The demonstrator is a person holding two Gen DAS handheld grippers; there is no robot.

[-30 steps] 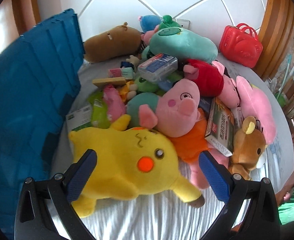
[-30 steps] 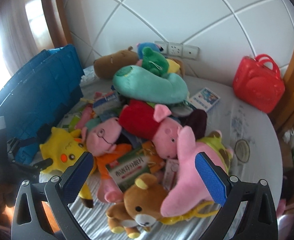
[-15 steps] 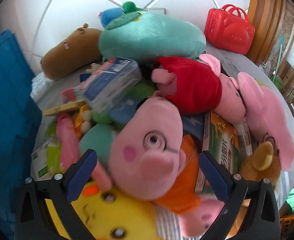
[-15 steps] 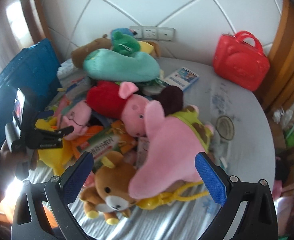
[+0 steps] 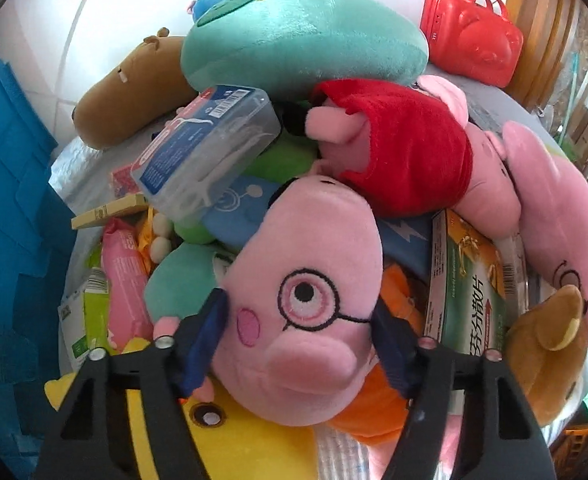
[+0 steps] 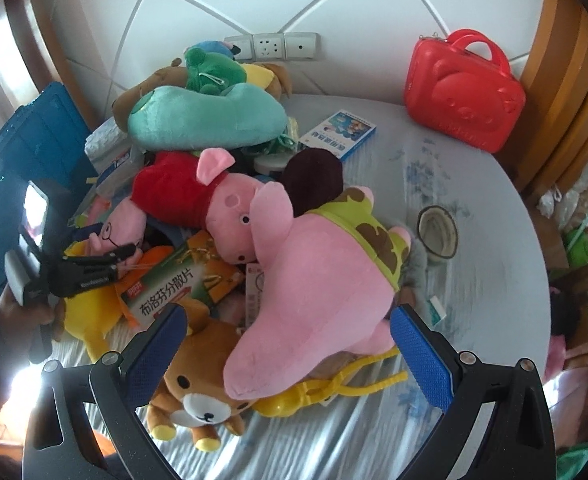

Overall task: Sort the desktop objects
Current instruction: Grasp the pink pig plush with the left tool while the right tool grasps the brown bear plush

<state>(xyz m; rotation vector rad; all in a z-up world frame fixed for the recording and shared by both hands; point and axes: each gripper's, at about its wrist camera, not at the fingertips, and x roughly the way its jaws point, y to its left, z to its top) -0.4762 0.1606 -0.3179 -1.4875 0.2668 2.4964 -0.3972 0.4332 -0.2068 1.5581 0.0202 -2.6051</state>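
Note:
A pile of plush toys and boxes lies on the round table [image 6: 474, 184]. The jaws of my left gripper [image 5: 298, 332] are closing on the head of a pink pig plush with glasses [image 5: 310, 280], and both blue pads touch its cheeks. In the right wrist view that left gripper [image 6: 110, 258] sits at the pile's left edge, on the same pig [image 6: 122, 220]. My right gripper [image 6: 286, 320] hangs open above a big pink plush [image 6: 318, 280], with a brown bear [image 6: 202, 384] by its left finger.
A blue crate [image 5: 10, 200] stands left of the pile. A red case [image 6: 462, 92] stands at the back right. Around the pig lie a yellow plush [image 5: 230, 440], a red-dressed pig [image 5: 410, 152], a teal cushion [image 5: 306, 32], a clear plastic box [image 5: 210, 144] and a green medicine box [image 5: 470, 292].
My left gripper moved forward from the yellow plush onto the glasses pig, and its jaws narrowed onto the head. My right gripper came down closer to the big pink plush.

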